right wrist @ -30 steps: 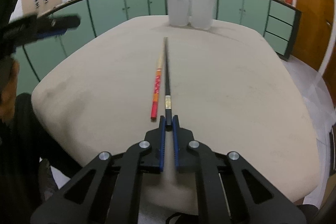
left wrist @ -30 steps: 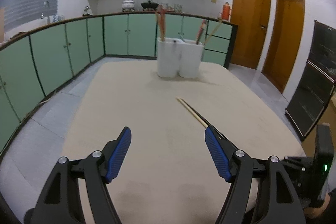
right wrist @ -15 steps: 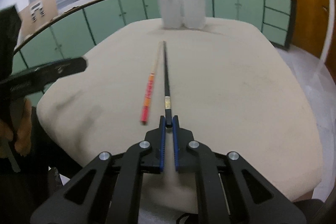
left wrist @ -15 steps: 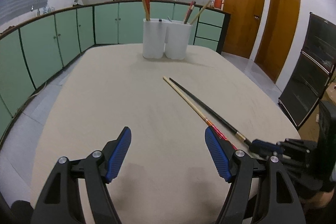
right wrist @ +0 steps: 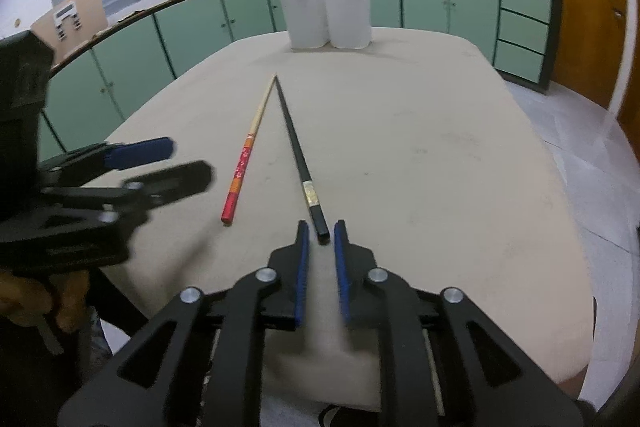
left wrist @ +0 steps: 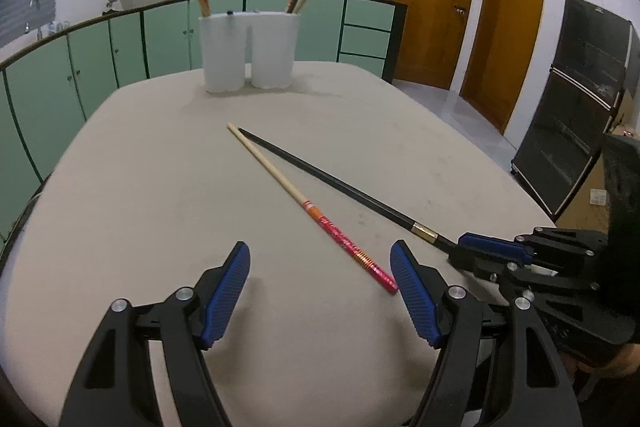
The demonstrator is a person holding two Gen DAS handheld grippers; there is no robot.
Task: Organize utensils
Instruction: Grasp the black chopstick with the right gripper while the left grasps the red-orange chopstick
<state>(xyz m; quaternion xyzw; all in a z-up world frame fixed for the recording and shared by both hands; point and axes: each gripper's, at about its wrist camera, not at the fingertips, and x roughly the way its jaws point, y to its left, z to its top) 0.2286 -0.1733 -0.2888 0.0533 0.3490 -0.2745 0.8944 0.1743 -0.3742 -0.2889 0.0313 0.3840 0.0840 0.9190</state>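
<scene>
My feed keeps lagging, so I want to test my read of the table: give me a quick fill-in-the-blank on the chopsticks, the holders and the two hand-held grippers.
1. The black chopstick and the red-handled chopstick both lie flat on the ____.
2. The far tips of the two chopsticks nearly ____, while their handle ends lie apart.
3. The right hand-held gripper has the ____ chopstick's handle end between its slightly parted jaws.
4. The left hand-held gripper has its jaws wide ____, and the two white holders stand at the far end.

Missing words: table; meet; black; open

Readable text: none in either view.
Cardboard panel point(right wrist: 70, 17) on the far counter: pale label with dark marks, too small to read.
</scene>
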